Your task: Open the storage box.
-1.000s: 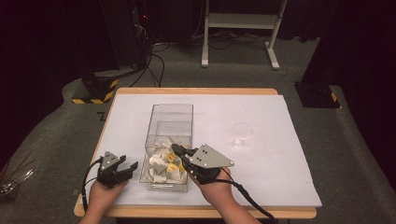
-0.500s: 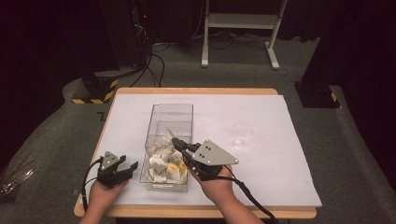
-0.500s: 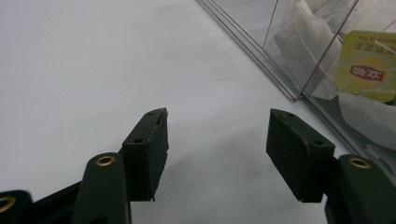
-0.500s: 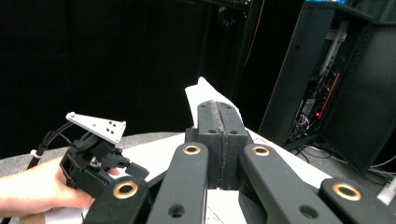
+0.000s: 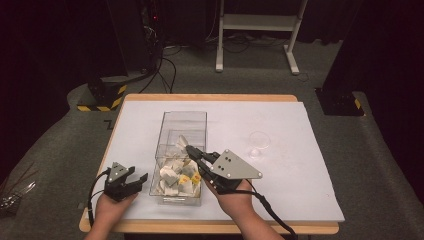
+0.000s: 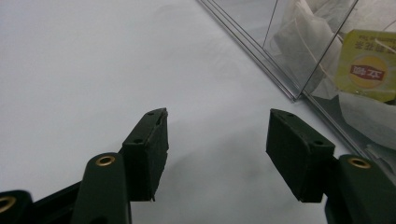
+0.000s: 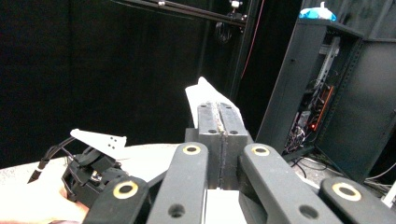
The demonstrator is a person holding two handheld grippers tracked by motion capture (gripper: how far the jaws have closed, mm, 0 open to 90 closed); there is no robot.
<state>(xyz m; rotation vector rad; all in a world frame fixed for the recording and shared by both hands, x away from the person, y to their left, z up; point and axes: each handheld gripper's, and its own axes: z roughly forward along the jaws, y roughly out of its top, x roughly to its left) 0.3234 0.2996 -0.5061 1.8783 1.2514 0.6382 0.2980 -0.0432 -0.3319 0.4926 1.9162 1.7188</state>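
A clear plastic box [image 5: 183, 121] stands on the white table sheet, its near half piled with tea bags [image 5: 176, 177] bearing yellow tags. My right gripper [image 5: 190, 149] hovers over the box, shut on a white tea bag [image 5: 180, 143]; in the right gripper view that tea bag [image 7: 201, 96] pokes up from the closed jaws of the right gripper [image 7: 219, 116]. My left gripper [image 5: 140, 180] rests on the sheet just left of the box, open and holding nothing. In the left gripper view the left gripper [image 6: 217, 140] faces the box wall [image 6: 280, 51], behind which a yellow tag [image 6: 367, 65] shows.
A small clear cup [image 5: 259, 141] stands on the sheet to the right of the box. The table's wooden front edge [image 5: 210, 228] runs near the person's hands. A white stand [image 5: 260, 25] and dark equipment racks [image 7: 336, 93] are on the floor beyond the table.
My right gripper has risen slightly above the box with the tea bag in its jaws. The left gripper has stayed put.
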